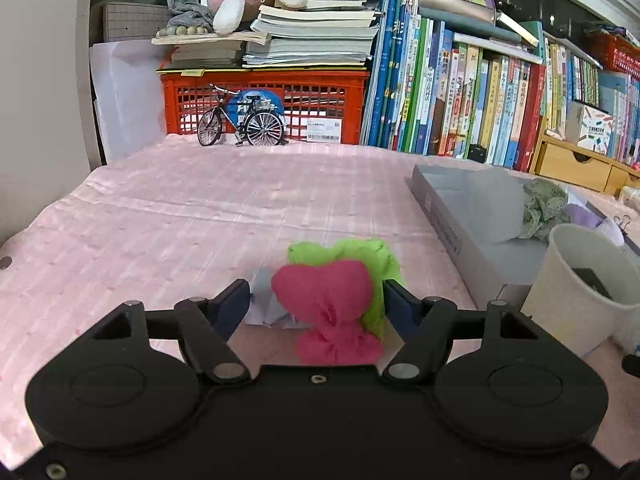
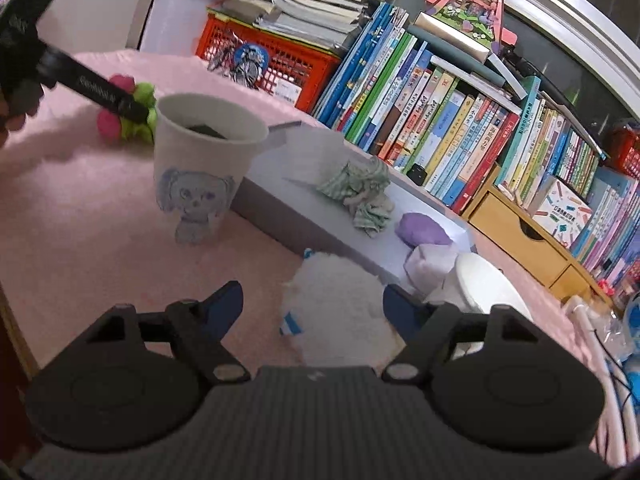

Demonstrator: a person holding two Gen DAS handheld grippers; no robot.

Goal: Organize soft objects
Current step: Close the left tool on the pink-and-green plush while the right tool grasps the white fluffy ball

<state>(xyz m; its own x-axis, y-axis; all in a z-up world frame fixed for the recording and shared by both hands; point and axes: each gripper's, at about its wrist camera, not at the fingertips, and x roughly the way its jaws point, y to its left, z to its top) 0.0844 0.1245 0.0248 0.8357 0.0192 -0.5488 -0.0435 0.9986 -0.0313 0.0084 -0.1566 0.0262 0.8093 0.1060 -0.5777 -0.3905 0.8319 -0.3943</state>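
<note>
A pink and green soft toy (image 1: 332, 292) lies on the pink tablecloth (image 1: 200, 220), on a bit of pale paper. My left gripper (image 1: 316, 304) is open, its fingers on either side of the toy. The toy also shows in the right wrist view (image 2: 128, 108), partly hidden by the left gripper's arm. My right gripper (image 2: 312, 304) is open over a white fluffy soft object (image 2: 340, 308). A grey tray (image 2: 304, 200) holds a crumpled green checked cloth (image 2: 360, 192) and a purple soft lump (image 2: 424, 230).
A white paper cup (image 2: 200, 172) with a drawn figure stands beside the tray. A white round object (image 2: 488, 284) and a pale lilac piece (image 2: 428, 264) lie near the right gripper. Books (image 1: 460, 92), a red crate (image 1: 264, 104) and a model bicycle (image 1: 240, 122) line the back.
</note>
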